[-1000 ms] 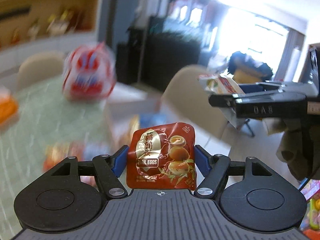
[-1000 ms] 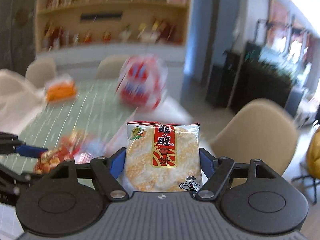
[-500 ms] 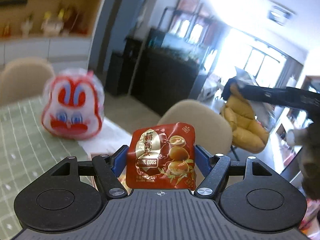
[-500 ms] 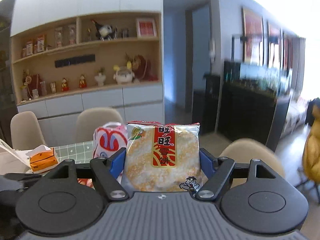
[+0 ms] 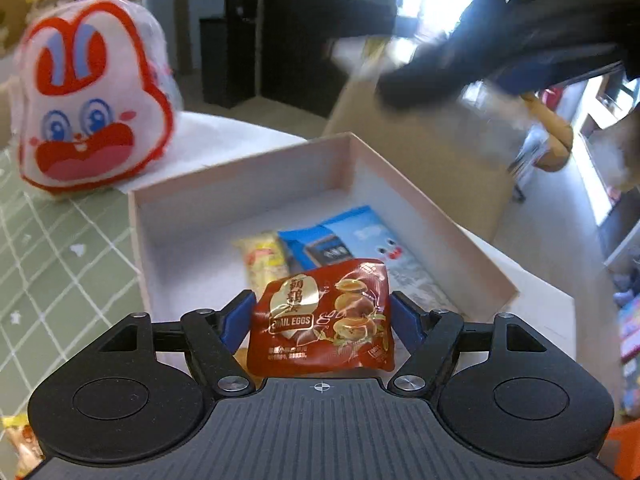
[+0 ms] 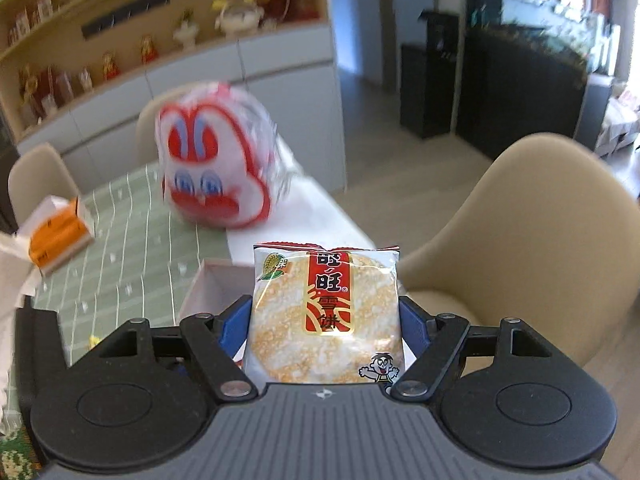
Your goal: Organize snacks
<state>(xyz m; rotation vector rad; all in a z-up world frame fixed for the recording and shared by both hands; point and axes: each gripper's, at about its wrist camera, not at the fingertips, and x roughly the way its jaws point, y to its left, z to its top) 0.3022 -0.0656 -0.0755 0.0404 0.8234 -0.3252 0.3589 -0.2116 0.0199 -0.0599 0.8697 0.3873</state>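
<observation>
My left gripper [image 5: 320, 316] is shut on a red quail eggs packet [image 5: 324, 316] and holds it above the near edge of an open white box [image 5: 240, 188]. In the box lie a blue snack packet [image 5: 344, 236] and a yellow snack packet [image 5: 264, 260]. My right gripper [image 6: 326, 320] is shut on a white and red rice cracker packet [image 6: 326, 316], held above the table; a corner of the white box [image 6: 212, 284] shows just below it. The right gripper shows as a dark blur [image 5: 480, 60] at the upper right of the left wrist view.
A red and white rabbit-face bag [image 5: 92, 108] stands on the green checked tablecloth [image 5: 52, 264] behind the box; it also shows in the right wrist view [image 6: 216, 168]. An orange carton [image 6: 60, 236] lies at the left. A beige chair [image 6: 532, 240] stands to the right of the table.
Both grippers have tilted down toward the table with their packets still held. The left gripper has moved over the white box, which has come into view. The right gripper has swung across the left view.
</observation>
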